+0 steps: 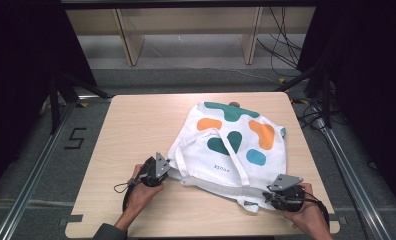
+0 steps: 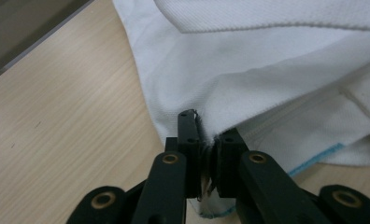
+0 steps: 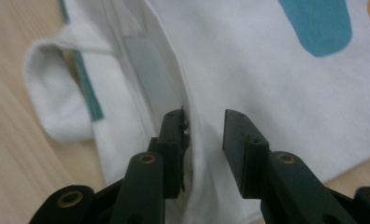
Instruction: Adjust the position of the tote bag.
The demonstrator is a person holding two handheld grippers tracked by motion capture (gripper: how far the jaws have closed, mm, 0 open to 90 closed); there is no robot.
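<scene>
tote bag [image 1: 236, 145], on counter [image 1: 136, 125]: soft, light, limp cloth; we take it by its hem. left hand-held gripper [image 2: 206, 144] clamps that hem; right hand-held gripper [image 3: 204, 128] apart.

Tote bag [image 1: 233, 145] covers table [image 1: 136, 125] centre to 3 o'clock, handles [image 1: 236, 162] sprawled at 6. Bare wood from 7 thru 11 o'clock, plus narrow strip along near edge w/ both hands.
</scene>
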